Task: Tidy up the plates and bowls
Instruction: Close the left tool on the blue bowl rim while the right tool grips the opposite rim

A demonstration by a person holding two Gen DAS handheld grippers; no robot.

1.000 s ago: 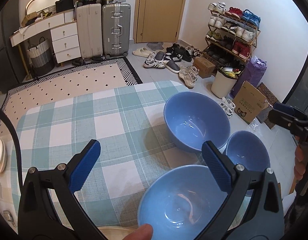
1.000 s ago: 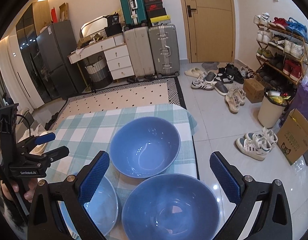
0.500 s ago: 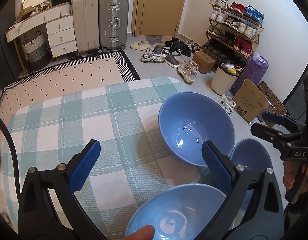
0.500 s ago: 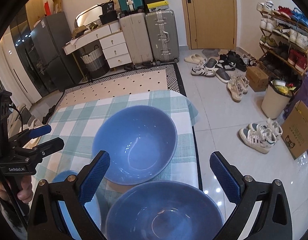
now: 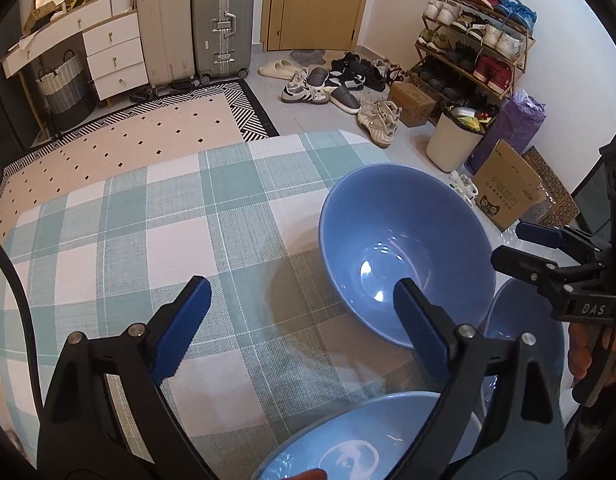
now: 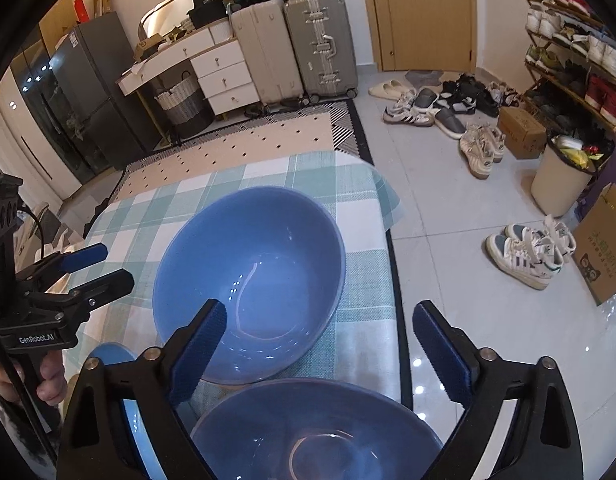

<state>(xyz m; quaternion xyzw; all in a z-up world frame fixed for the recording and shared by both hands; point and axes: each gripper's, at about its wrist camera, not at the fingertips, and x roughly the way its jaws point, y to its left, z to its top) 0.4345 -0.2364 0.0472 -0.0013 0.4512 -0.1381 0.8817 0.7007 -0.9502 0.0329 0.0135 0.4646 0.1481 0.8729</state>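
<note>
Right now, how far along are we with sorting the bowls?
Early. Nothing looks stacked yet: the far blue bowl, the near-right bowl and the near-left bowl each sit separately on the checked tablecloth. The left gripper and right gripper hold nothing; their jaws have just been closing slightly. All nesting remains.

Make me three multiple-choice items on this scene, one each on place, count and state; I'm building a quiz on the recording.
1. Where does the far bowl stand?
A. on the checked tablecloth
B. on the floor
C. on the shoe rack

2. How many blue bowls show?
A. one
B. three
C. five

3. How is the right gripper?
A. clamped on a bowl
B. open, holding nothing
C. holding a plate

Answers: A, checked cloth surrounds it; B, both views show the far one, a nearer bowl and a third bowl; B, its fingers stand apart with nothing pressed between them.
</note>
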